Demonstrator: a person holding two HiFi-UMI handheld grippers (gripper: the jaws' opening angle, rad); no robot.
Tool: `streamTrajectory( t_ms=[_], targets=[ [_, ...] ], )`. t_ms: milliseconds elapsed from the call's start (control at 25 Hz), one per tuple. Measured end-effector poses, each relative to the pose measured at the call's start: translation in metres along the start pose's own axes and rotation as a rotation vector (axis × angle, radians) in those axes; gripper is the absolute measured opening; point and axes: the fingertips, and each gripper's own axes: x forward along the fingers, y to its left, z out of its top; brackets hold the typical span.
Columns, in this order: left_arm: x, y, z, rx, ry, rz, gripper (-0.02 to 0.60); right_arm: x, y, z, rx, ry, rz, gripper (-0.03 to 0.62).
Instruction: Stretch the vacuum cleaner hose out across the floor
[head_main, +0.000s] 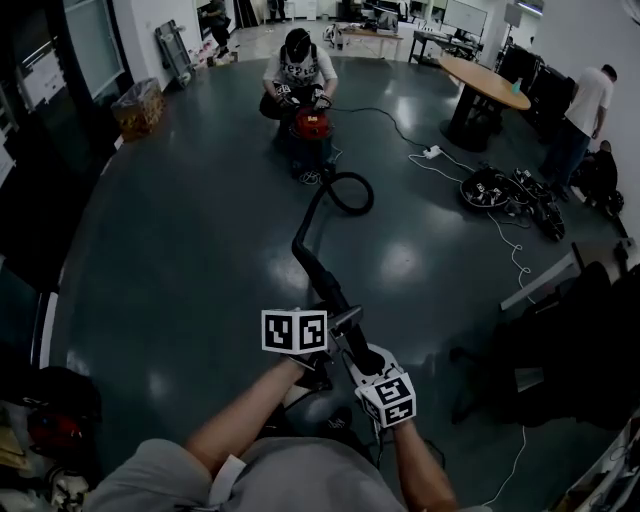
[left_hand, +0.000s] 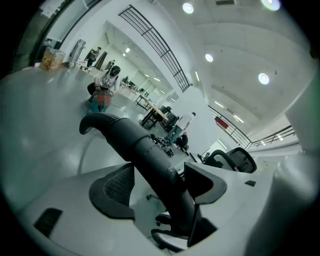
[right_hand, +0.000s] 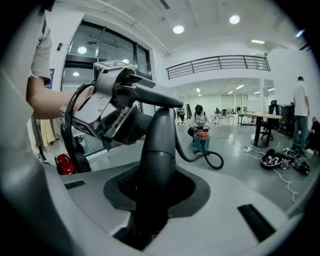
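Hose (head_main: 318, 272) runs from lower centre of head view up to vacuum (head_main: 313, 124) at upper centre. Slack loop (head_main: 347, 192) lies just below vacuum. Right gripper (right_hand: 152, 187) pinches hose's rigid end. Left gripper (left_hand: 160, 182) spread: hose between jaws, not clamped. Clamp left before pulling. Draw low, straight away from vacuum, until loop flattens. Gentle pull, or vacuum likely tips.

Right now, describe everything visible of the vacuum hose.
The hose is black, ribbed and flexible, ending in a smooth rigid cuff. Its far end runs to the red-topped vacuum cleaner. From there it curls in one loop on the floor and rises to the right gripper, which is clamped on the cuff. The left gripper stands open around it further along.
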Motion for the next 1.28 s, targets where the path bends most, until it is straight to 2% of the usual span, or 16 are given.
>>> streamTrajectory(
  t_ms=[240,520,720,840,1000,1120,1280],
  targets=[
    [-0.034,0.018,-0.004,-0.022,0.082,-0.136,0.302,0.015,0.045,0.004,-0.002,0.026,-0.069,0.106],
    [-0.058,0.034,-0.008,0.043,0.101,-0.156,0.302,0.044,0.099,0.01,0.008,0.018,-0.161,0.106],
    [-0.075,0.035,-0.015,0.071,0.165,-0.191,0.256,0.054,0.123,0.004,0.057,0.061,-0.171,0.106],
    [-0.081,0.032,-0.02,0.141,0.197,-0.204,0.229,0.057,0.133,-0.002,0.071,0.1,-0.148,0.111],
    [-0.089,0.043,-0.017,0.258,0.21,-0.178,0.213,0.049,0.137,0.001,0.038,0.111,-0.128,0.159],
    [-0.098,0.06,-0.017,0.34,0.245,-0.161,0.196,0.038,0.132,0.001,0.028,0.132,-0.122,0.167],
    [-0.114,0.07,-0.019,0.491,0.304,-0.19,0.189,0.028,0.111,0.014,-0.038,0.148,-0.134,0.167]
  ],
)
